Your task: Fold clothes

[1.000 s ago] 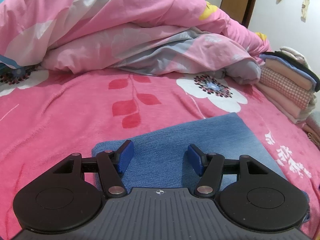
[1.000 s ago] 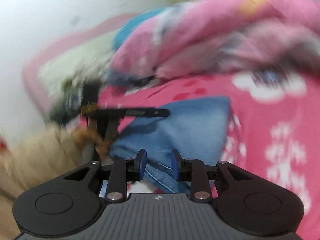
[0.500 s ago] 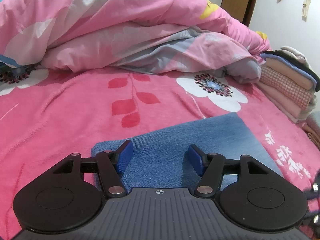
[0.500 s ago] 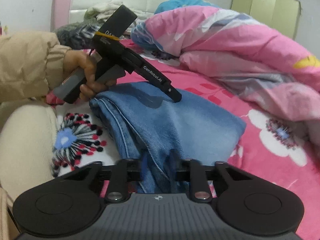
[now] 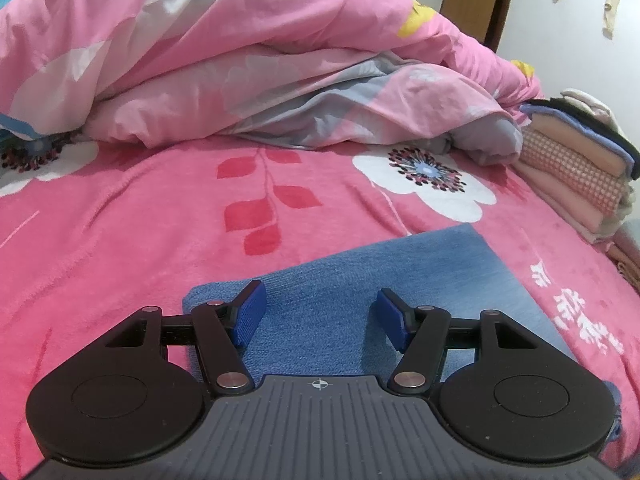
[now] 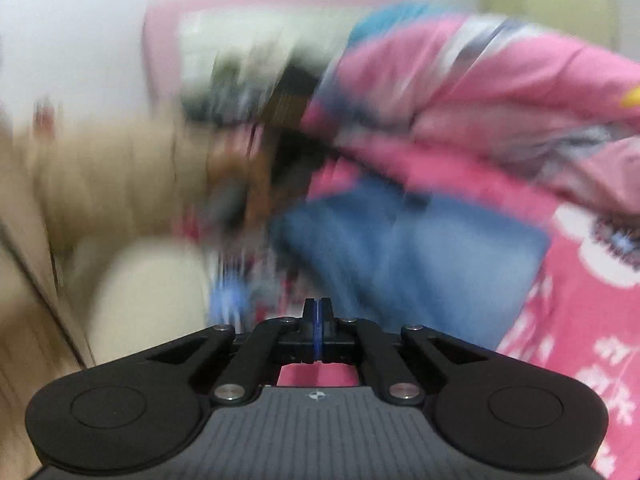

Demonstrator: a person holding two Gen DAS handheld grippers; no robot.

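Note:
Folded blue jeans (image 5: 400, 276) lie flat on the pink flowered blanket (image 5: 120, 220). My left gripper (image 5: 320, 308) hovers low over their near edge, open, its blue pads (image 5: 250, 312) apart with only denim showing below them. The right wrist view is blurred by motion. There the jeans (image 6: 420, 248) lie ahead, and my right gripper (image 6: 317, 308) sits short of their near corner, shut, pads pressed together with no cloth visible between them. A person's hand (image 6: 240, 172) in a beige sleeve (image 6: 112, 168) holds the left gripper at the jeans' far side.
A bunched pink and grey duvet (image 5: 240, 60) fills the back of the bed. A stack of folded clothes (image 5: 576, 168) stands at the right edge. A brown door (image 5: 476, 0) is behind it. The pink headboard (image 6: 168, 40) shows blurred at the left.
The right gripper's jaws, earlier apart around the jeans' near edge, have come fully together, and its view has swung and blurred. The left gripper has stayed put and open.

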